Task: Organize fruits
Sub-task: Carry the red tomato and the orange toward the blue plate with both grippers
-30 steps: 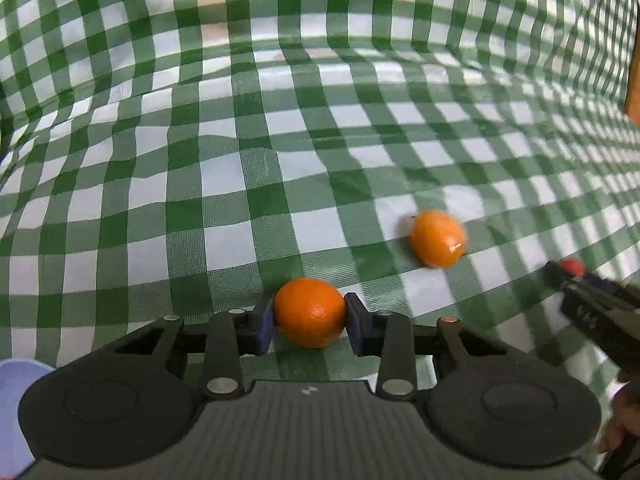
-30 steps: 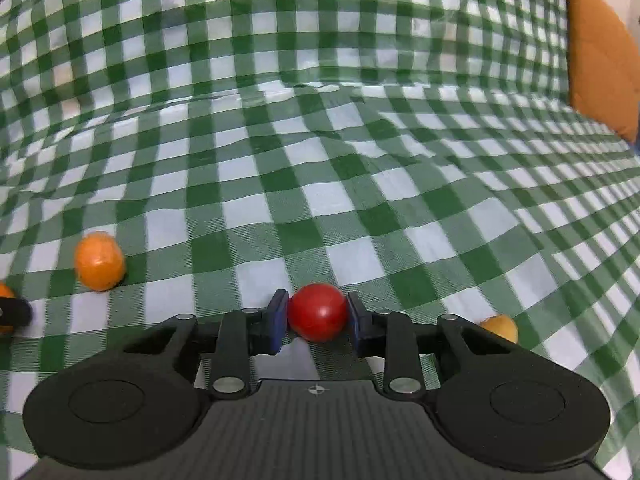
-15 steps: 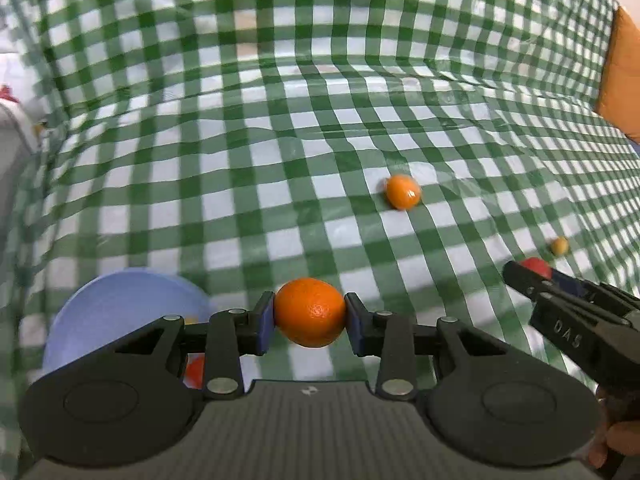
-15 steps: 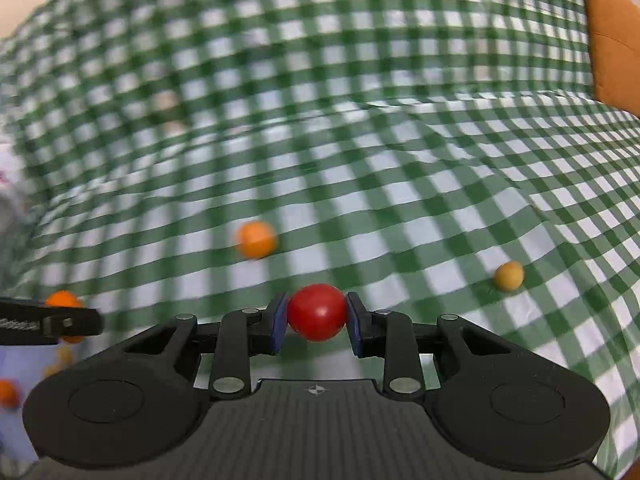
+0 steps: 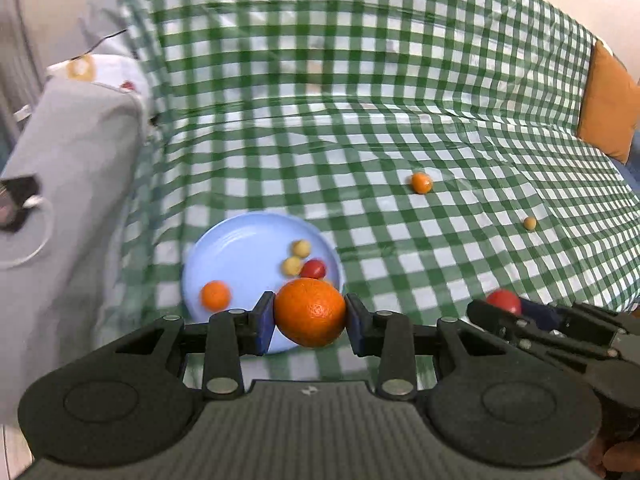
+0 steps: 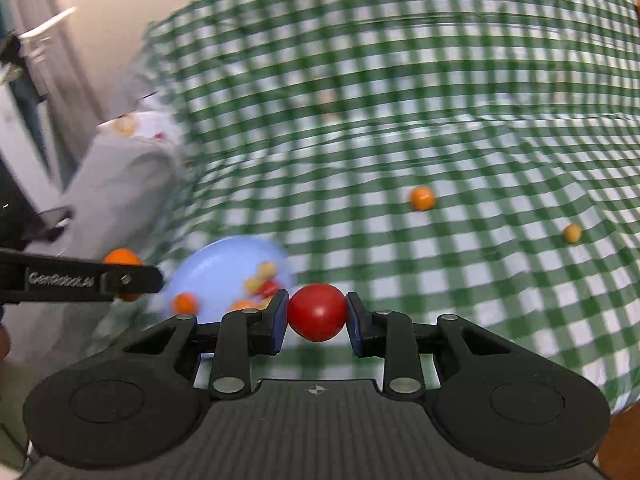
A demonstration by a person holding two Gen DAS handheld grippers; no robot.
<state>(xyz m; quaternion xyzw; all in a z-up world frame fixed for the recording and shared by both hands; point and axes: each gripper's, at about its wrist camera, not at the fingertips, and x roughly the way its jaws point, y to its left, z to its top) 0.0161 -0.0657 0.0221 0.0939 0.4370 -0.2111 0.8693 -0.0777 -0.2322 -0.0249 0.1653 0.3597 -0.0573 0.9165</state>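
- The left hand-held gripper (image 5: 310, 322) is clamped on an orange (image 5: 310, 312), its blue pads pressing the fruit's two sides at the widest part, which keeps a round thing from rolling out.
- The right hand-held gripper (image 6: 317, 316) is closed on a small red tomato (image 6: 317, 312) in the same side-to-side pinch; the left wrist view also shows it low at the right edge with the red fruit at its tip.
- Both fruits are held in the air, clear of the green checked cloth (image 5: 400, 120), which seems to drape a sofa or bed rather than a tabletop.
- A light blue plate (image 5: 240, 248) lies on the cloth at the left, beyond and just below the held orange in the left wrist view. It is evidently the collecting place, since it already carries a small orange, two yellowish round fruits and a red one grouped toward its right side.
- Both grippers point down toward the plate, so the step in hand looks like carrying both fruits to it together.
- Two fruits lie loose on the cloth, well apart from the plate: a small orange one (image 5: 421, 182) farther back and a little yellow one (image 5: 530, 223) to the right. I judge the task more than half done.
- The cloth looks soft and rumpled, so the plate may sit tilted; a fruit let go near its rim could roll off, and the bare left part of the plate looks safer.
- The right wrist view is blurred, so the plate's contents are unclear there.
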